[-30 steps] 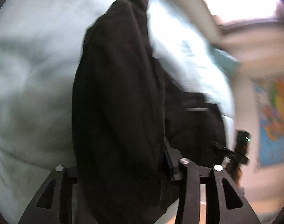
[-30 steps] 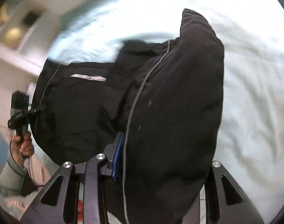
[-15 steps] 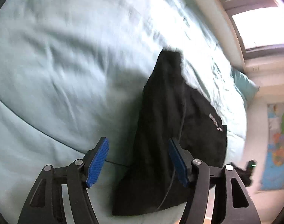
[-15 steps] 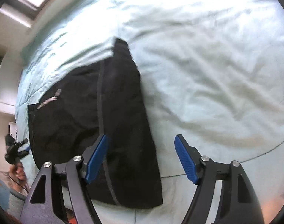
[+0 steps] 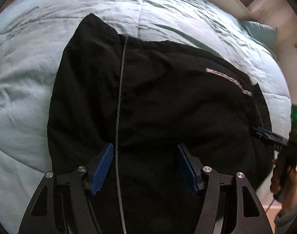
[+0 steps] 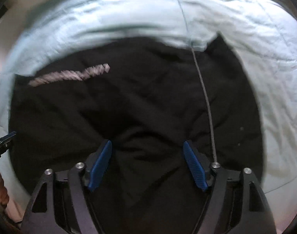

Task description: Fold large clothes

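A large black garment (image 5: 168, 97) lies folded on the bed, with a thin grey piping line (image 5: 119, 97) and a grey printed logo (image 5: 228, 81). My left gripper (image 5: 144, 148) points down over its near part, jaws still opening, blue pads apart and not pressing the cloth. The right wrist view shows the same garment (image 6: 129, 107), its logo (image 6: 70, 75) and its piping (image 6: 206, 101). My right gripper (image 6: 147, 143) hangs over it with jaws opening, nothing pinched. The right gripper's fingers (image 5: 265, 134) also reach over the garment's right edge.
A light blue-green quilt (image 5: 31, 78) covers the bed all around the garment. A pillow (image 5: 259, 33) lies at the far right corner below a window. A hand (image 5: 285, 175) holds the other gripper at the bed's right side, by a pale wall.
A second ago both grippers were shut on raised folds of the garment. They let go and opened, the cloth dropped flat, and both now hang lower over it.
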The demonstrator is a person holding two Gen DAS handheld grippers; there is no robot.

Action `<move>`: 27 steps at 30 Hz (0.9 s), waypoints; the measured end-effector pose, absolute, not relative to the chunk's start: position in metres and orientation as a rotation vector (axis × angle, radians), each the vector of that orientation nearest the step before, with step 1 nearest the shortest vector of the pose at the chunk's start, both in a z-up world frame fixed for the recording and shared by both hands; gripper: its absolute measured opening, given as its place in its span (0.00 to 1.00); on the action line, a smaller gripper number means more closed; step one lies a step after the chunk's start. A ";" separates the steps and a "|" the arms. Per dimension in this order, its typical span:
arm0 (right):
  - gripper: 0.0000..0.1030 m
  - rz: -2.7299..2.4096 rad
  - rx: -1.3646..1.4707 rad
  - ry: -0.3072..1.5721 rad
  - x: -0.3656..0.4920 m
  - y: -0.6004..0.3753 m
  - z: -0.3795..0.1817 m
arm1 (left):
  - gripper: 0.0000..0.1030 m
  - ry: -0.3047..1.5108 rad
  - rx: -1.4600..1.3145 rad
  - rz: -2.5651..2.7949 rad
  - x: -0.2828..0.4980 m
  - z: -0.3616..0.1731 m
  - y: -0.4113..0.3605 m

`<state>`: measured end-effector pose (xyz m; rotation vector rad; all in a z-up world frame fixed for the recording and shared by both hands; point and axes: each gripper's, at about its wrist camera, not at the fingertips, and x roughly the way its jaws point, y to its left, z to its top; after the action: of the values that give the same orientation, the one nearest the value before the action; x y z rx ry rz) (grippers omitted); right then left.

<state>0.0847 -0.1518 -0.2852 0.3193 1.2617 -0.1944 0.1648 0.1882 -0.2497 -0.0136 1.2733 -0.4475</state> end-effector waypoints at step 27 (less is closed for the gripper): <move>0.89 -0.197 0.555 1.210 0.132 -0.158 -0.259 | 0.69 1.158 0.122 -0.451 0.168 -0.192 0.162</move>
<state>0.1316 -0.1575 -0.2585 0.5552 1.2096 -0.1967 0.1680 0.1625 -0.1921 0.1218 1.1582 -0.4507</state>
